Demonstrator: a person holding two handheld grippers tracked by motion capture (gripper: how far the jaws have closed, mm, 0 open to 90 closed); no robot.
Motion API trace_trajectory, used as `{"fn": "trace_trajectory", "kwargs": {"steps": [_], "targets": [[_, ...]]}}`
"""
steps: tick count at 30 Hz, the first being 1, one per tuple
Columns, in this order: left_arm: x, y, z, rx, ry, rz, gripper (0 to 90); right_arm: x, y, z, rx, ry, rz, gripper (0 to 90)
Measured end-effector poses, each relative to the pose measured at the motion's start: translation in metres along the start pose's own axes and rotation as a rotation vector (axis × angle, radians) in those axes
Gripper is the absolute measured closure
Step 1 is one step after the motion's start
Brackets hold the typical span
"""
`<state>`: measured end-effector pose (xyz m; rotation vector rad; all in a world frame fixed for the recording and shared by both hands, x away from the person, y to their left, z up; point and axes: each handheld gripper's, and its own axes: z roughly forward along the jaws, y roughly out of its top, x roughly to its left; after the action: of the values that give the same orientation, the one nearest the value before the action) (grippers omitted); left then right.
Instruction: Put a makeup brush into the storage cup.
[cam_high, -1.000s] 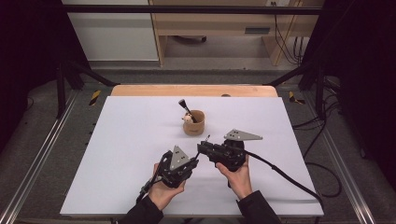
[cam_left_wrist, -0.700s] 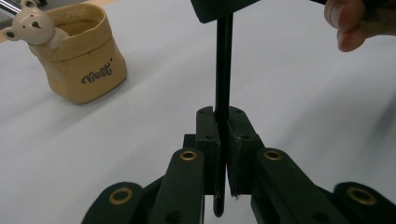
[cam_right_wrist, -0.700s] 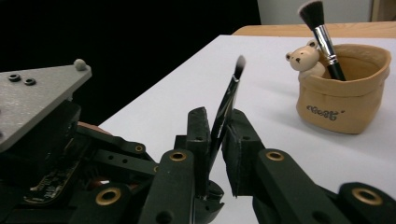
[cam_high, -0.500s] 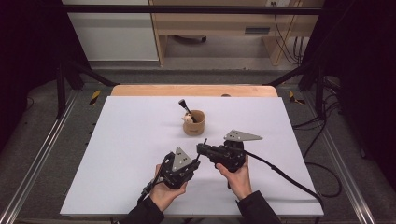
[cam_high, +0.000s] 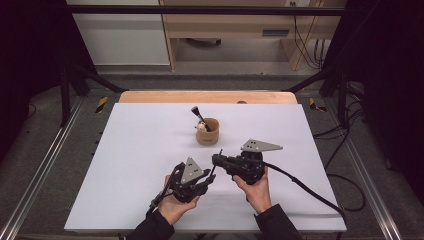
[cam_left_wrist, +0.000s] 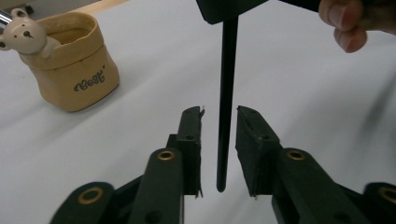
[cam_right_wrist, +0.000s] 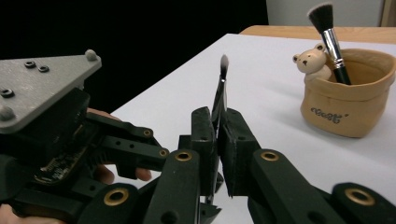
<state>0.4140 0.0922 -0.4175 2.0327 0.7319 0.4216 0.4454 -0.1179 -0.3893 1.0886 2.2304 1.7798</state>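
Observation:
My right gripper is shut on a thin black-handled brush, whose small pale tip points up. In the high view that brush sticks up from my right gripper near the table's front middle. The brush's handle hangs down between the jaws of my left gripper, which stand open on either side without touching it. Just left of and below the right one sits my left gripper. A tan fabric cup with a bear charm holds a large makeup brush.
The cup stands behind the grippers at the centre of the white tabletop. A wooden strip runs along the far edge. The right gripper's cable trails off to the right front.

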Motion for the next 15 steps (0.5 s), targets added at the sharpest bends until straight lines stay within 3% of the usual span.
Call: {"fn": "trace_trajectory", "kwargs": {"steps": [8,15], "targets": [[0.01,-0.001,-0.008,-0.024,-0.023,-0.005,50.4,-0.004,0.001,-0.005,-0.008,-0.029,-0.018,84.8],[0.02,-0.002,-0.016,-0.047,-0.022,-0.002,40.4,-0.01,0.002,-0.011,-0.016,-0.058,-0.024,84.8]]}}
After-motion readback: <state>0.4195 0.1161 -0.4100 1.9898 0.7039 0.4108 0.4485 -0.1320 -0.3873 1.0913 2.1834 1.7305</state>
